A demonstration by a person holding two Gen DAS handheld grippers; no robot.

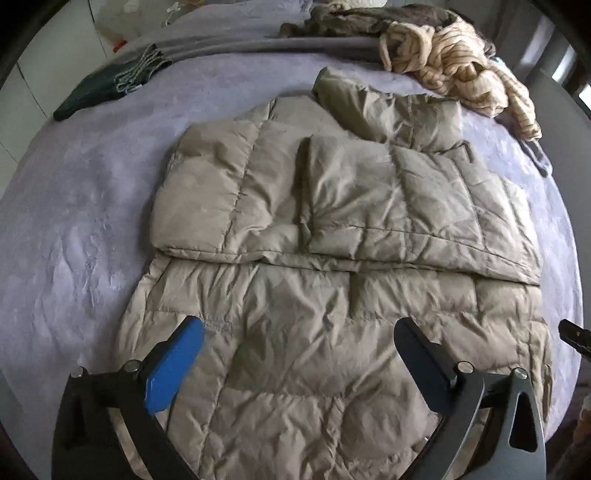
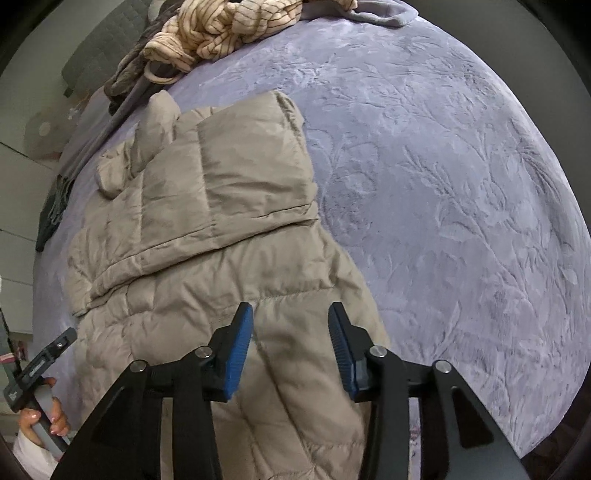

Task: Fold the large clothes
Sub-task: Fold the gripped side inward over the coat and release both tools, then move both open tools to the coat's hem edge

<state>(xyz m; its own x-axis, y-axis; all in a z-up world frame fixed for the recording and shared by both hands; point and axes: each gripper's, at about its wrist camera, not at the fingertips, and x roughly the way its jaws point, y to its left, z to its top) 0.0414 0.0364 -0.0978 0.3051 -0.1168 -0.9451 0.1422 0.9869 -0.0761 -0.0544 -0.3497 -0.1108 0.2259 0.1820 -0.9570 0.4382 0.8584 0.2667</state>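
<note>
The beige puffer jacket [image 1: 332, 236] lay flat on the lavender bedspread [image 1: 85, 206], its upper part doubled down so a folded edge crossed its middle. The left gripper [image 1: 299, 332] hung above the lower panel, jaws spread wide and empty. The right gripper [image 2: 290, 314] stood apart too, nothing between its pads. Wide bare bedspread opened right of the jacket; a striped cream garment [image 1: 458, 70] and a dark folded item [image 1: 92, 92] sat at the far edge.

right gripper [image 2: 290, 347] open over puffer [image 2: 207, 236], nothing pinched. puffer sits toward bed [image 2: 461, 184] left edge, top part folded down. striped top [image 2: 221, 26] bunched at far edge.
</note>
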